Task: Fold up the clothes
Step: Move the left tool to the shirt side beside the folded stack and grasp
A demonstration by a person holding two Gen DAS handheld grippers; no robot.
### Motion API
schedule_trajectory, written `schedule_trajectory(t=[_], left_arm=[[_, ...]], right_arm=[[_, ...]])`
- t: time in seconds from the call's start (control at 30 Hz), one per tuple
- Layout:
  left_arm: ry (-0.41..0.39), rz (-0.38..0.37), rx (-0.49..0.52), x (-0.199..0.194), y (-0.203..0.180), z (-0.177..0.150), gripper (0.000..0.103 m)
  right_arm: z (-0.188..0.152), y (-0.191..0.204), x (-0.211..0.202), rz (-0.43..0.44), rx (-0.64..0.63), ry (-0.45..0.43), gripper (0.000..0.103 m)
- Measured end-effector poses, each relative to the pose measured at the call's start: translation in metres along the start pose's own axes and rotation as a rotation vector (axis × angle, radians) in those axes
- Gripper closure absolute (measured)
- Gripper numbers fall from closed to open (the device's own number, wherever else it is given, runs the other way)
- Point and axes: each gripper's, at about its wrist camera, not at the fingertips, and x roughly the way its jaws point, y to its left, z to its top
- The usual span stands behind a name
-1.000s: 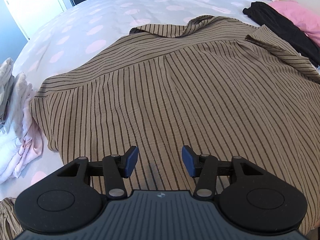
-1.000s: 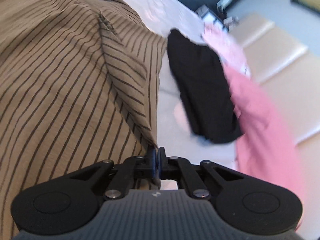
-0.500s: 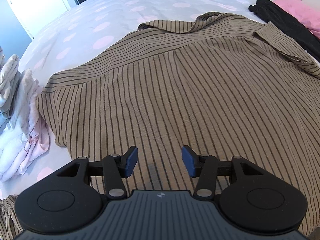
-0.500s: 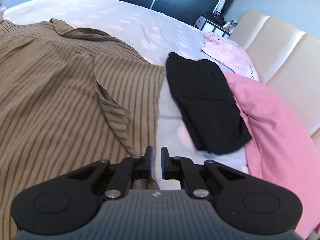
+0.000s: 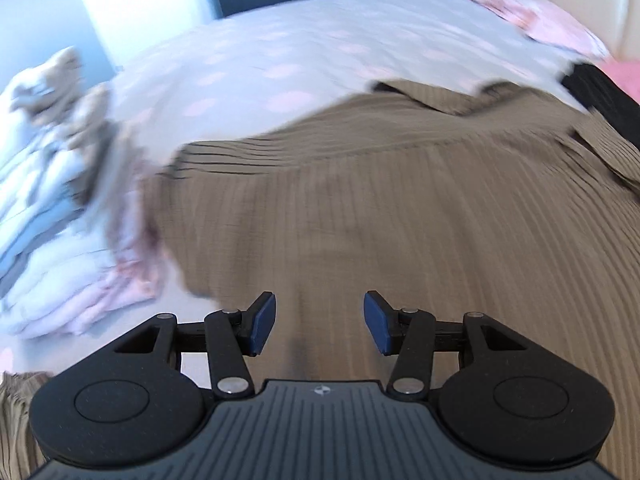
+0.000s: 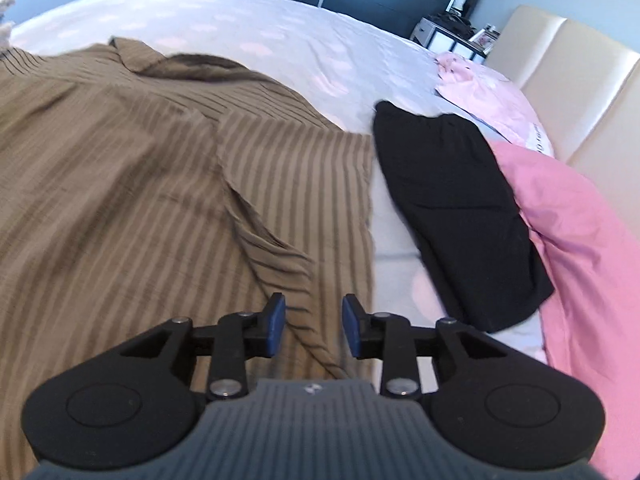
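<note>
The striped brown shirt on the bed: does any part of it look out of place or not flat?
Yes. On the striped brown shirt a loose flap lies folded over near its right edge, making a raised diagonal ridge just ahead of the open right hand-held gripper. The collar is also rumpled. The rest lies fairly flat.

We see a brown shirt with thin dark stripes (image 6: 132,200) spread flat across a white bed dotted with pale pink (image 6: 288,40), its collar at the far edge and its cloth lightly wrinkled. One sleeve is folded inward over the body, forming a raised diagonal ridge that runs toward the near hem. A folded black garment (image 6: 456,216) lies just beside the shirt's right edge, partly against a pink one (image 6: 580,240). In the blurred left view, a stack of folded pale clothes (image 5: 60,208) sits at the shirt's left edge.
</note>
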Motion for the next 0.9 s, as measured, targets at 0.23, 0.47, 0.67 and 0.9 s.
schedule_trajectory(t=[0.23,0.47,0.67,0.9], left_arm=[[-0.037,0.102,-0.187,0.015,0.075,-0.003,0.056],[-0.025,0.044,-0.339,0.045,0.114,-0.008,0.057],[-0.019,0.021,-0.394,0.075,0.116,0.003,0.057],[0.025,0.040,-0.408,0.099,0.112,0.002,0.077]], right_arm=[[0.014,0.014,-0.007,0.060,-0.002,-0.041,0.065],[0.028,0.029,-0.011,0.105,-0.017,-0.074,0.061],[0.034,0.038,-0.007,0.115,-0.040,-0.079,0.059],[0.033,0.033,0.000,0.106,-0.029,-0.067,0.058]])
